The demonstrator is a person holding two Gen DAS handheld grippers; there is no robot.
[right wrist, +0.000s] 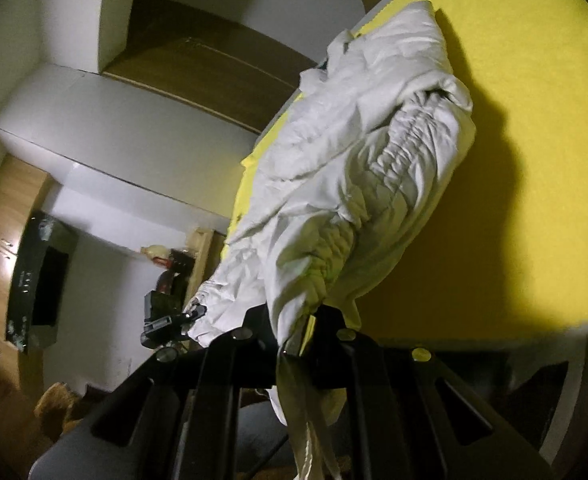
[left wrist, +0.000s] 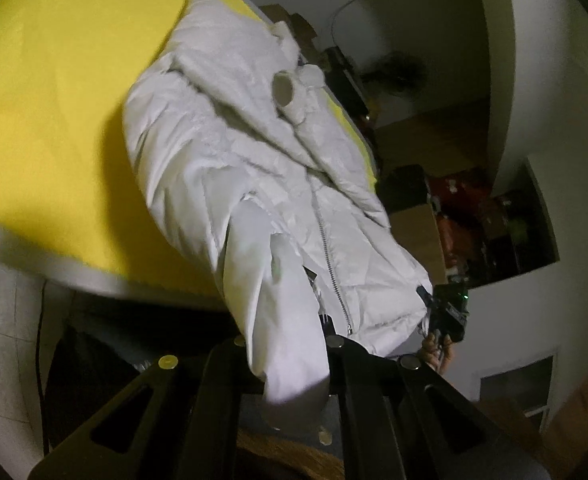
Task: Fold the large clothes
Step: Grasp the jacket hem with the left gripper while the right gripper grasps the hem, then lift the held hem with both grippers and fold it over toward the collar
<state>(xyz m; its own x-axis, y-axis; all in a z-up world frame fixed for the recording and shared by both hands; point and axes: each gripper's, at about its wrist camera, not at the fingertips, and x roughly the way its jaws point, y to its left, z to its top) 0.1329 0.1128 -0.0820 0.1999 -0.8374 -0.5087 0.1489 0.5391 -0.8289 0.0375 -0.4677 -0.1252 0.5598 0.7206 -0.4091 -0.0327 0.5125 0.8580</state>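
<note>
A white padded jacket point(left wrist: 262, 152) with a front zipper point(left wrist: 330, 264) and fluffy collar hangs lifted over the yellow table point(left wrist: 54, 100). My left gripper point(left wrist: 294, 320) is shut on its hem and a sleeve near the zipper. My right gripper point(right wrist: 298, 320) is shut on the jacket's gathered elastic hem point(right wrist: 358, 208). Each gripper shows in the other's view: the right one point(left wrist: 448, 312) at the jacket's far corner, the left one point(right wrist: 170, 316) likewise. The jacket's upper part rests on the table point(right wrist: 534, 160).
The table's white edge point(left wrist: 74, 276) runs below the jacket. Beyond it are boxes and clutter point(left wrist: 474, 220), a wooden floor point(left wrist: 434, 136), white walls point(right wrist: 94, 112) and a dark panel point(right wrist: 38, 280).
</note>
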